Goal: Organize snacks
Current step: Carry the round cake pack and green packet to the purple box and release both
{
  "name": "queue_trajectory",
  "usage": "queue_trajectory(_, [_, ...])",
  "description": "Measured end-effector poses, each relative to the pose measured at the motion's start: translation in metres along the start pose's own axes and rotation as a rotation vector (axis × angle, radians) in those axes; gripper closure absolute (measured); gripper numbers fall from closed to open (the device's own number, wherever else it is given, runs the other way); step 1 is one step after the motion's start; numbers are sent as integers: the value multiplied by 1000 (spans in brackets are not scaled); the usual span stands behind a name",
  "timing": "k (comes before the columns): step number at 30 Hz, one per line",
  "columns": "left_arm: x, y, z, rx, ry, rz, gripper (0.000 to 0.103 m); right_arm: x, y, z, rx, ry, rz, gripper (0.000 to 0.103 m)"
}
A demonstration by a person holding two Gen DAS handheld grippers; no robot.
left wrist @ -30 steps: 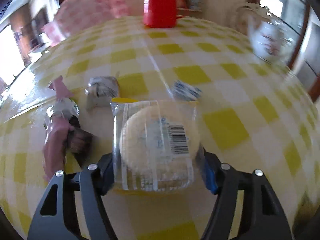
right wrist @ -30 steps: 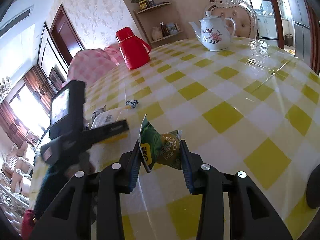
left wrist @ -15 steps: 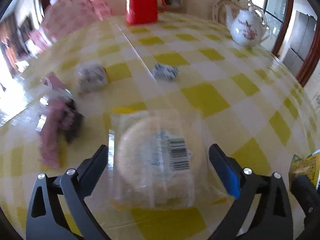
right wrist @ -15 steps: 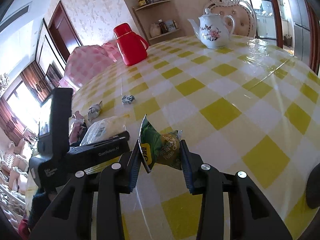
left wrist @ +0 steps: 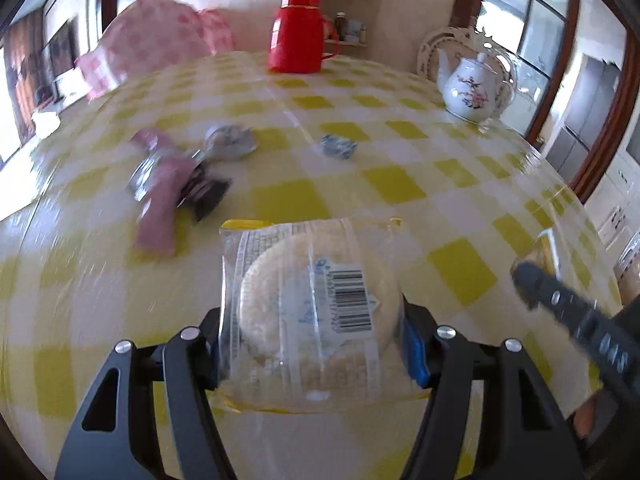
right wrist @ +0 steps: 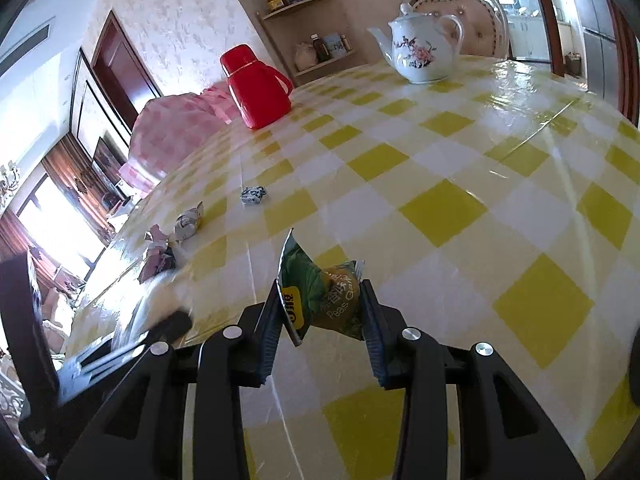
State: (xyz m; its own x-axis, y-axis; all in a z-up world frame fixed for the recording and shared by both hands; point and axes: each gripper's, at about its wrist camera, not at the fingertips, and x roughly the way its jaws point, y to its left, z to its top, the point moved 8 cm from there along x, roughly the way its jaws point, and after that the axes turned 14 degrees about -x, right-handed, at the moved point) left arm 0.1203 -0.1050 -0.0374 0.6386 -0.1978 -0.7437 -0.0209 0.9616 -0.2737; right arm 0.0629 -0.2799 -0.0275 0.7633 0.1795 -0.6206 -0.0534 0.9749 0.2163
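A clear packet with a round rice cracker [left wrist: 312, 300] sits between the fingers of my left gripper [left wrist: 314, 344], just over the yellow-checked tablecloth [left wrist: 392, 184]. Its jaws are closing, and both pads touch the packet's sides. My right gripper [right wrist: 320, 320] is shut on a small green pea-snack packet [right wrist: 324, 296], held a little above the cloth. One of the right gripper's fingers [left wrist: 560, 308] shows blurred at the right of the left wrist view. The left gripper [right wrist: 120, 344] appears blurred at the lower left of the right wrist view.
Loose on the cloth lie a pink wrapper [left wrist: 160, 192], a silver-wrapped snack [left wrist: 230, 142] and a blue-and-white candy [left wrist: 338, 146]. A red flask [left wrist: 298, 30] and a white teapot [left wrist: 474, 90] stand at the far edge. A pink-checked chair cover [left wrist: 156, 44] is behind.
The left jaws spread wide around the cracker packet, then drew back in onto it. The left gripper moved toward the right gripper. The right gripper kept still with its green packet.
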Motion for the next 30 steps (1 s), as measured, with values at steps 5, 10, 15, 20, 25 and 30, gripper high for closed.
queue_trajectory(5, [-29, 21, -15, -64, -18, -32, 37, -19, 5, -13, 28, -12, 7, 65])
queue_trajectory(10, [-58, 27, -32, -66, -57, -41, 37, -46, 33, -34, -23, -32, 25, 65])
queue_trajectory(15, [-87, 32, -52, -31, -97, -9, 37, -77, 56, -46, -82, -84, 18, 65])
queue_trajectory(20, [-109, 47, -65, -33, -115, 7, 37, -93, 73, -58, -120, -93, 37, 65])
queue_trajectory(25, [-128, 60, -75, -26, -128, 29, 37, -103, 89, -68, -141, -85, 66, 65])
queue_trajectory(30, [-154, 75, -87, -5, -150, 54, 37, -114, 113, -78, -189, -83, 107, 65])
